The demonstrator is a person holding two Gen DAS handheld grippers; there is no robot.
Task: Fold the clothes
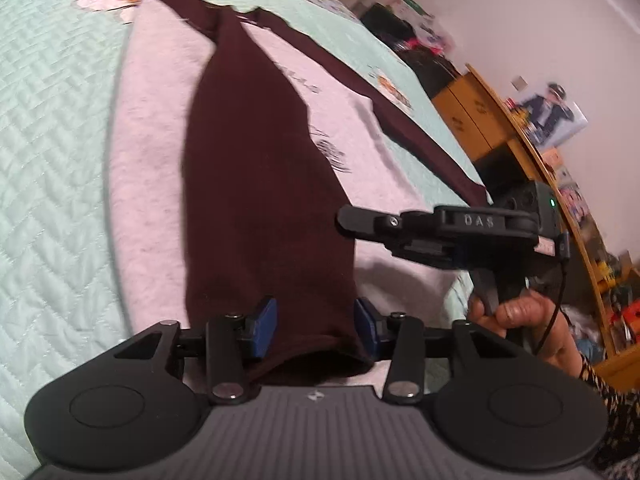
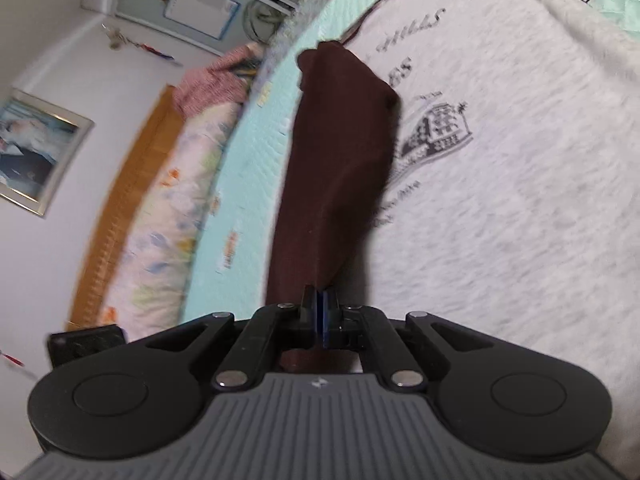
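The left gripper (image 1: 316, 326) was held low with its blue-padded fingers (image 1: 265, 322) spread wide apart, while the right gripper (image 2: 320, 312), gripped from below by the person's hand (image 1: 516, 316), reached in level from the right, its fingers (image 2: 329, 307) pressed together.

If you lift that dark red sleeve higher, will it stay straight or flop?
Probably flop. The dark sleeve already sags and creases where the right gripper pinches it, so it looks soft. It seems light too, since a small pinch holds it. Its far end joins the grey shirt, which may get tugged.
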